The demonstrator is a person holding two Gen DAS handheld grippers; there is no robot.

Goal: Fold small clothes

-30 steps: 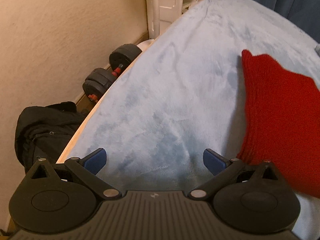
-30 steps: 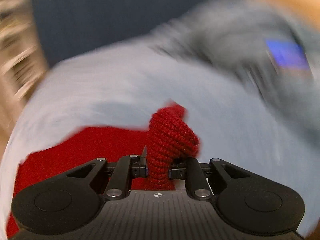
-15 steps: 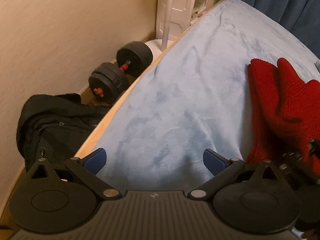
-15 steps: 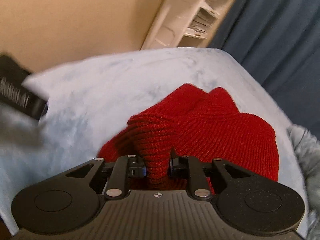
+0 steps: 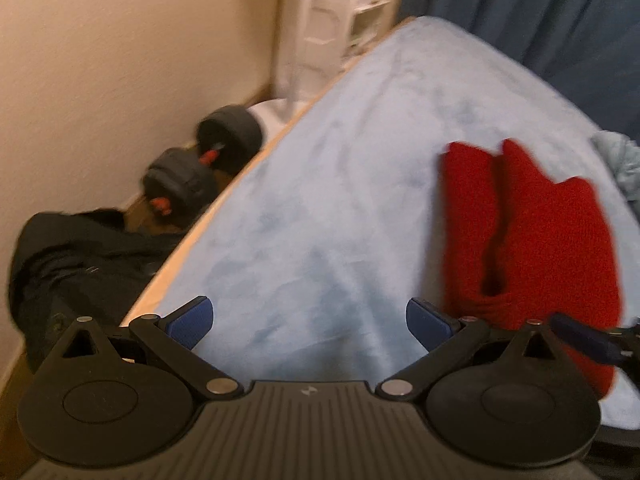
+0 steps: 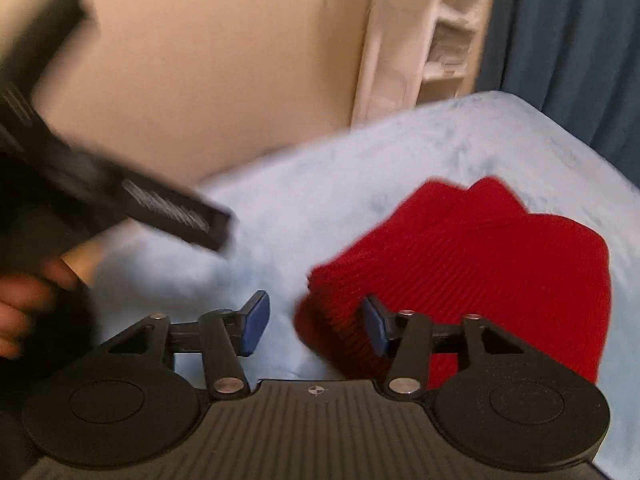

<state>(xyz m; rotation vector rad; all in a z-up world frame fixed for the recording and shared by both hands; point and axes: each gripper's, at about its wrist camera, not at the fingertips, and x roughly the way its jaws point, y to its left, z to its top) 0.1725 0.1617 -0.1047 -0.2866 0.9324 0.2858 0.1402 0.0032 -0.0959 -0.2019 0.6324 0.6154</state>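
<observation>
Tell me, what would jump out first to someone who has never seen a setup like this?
The bright red knitted garment lying folded on the pale blue blanket, right of centre in both views. Next, the black right gripper with blue-padded fingers spread open just in front of the garment's near edge. Off the bed's left side, a black dumbbell sits on the floor by the beige wall.

Beige wall, white shelf unit, dark blue curtain, pale blue bed cover.
</observation>
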